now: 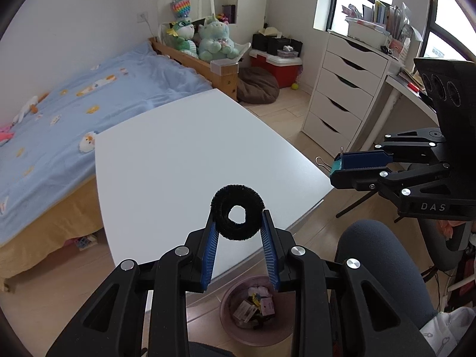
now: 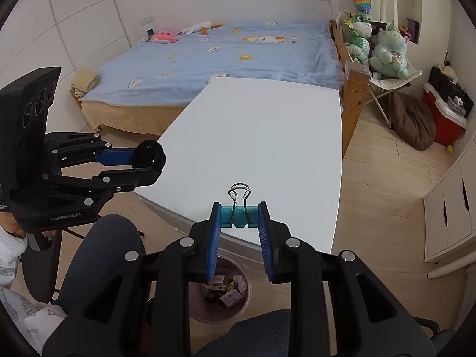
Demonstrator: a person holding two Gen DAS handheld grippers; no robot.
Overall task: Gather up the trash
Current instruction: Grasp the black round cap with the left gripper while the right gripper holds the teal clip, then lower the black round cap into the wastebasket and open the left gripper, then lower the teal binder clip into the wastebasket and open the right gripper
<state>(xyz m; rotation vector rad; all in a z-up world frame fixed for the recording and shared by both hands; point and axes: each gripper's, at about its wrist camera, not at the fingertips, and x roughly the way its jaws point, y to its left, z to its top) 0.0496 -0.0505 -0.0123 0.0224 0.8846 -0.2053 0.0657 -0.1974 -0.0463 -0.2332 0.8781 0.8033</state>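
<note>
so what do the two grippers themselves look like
Both are matte black plastic linkage grippers with silver rivets and ribbed blue finger pads. The left gripper carries white "GenRobot.AI" lettering, the right gripper "DAS". A white patterned sleeve shows behind the left one.

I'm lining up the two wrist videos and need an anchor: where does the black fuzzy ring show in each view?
Left wrist view: black fuzzy ring at lower centre, pinched between the left gripper fingers, over the white table.
Right wrist view: ring at the left edge, mid-height, at that gripper's tips.
Shared landmark: pink trash bin below the table's near edge.
</note>
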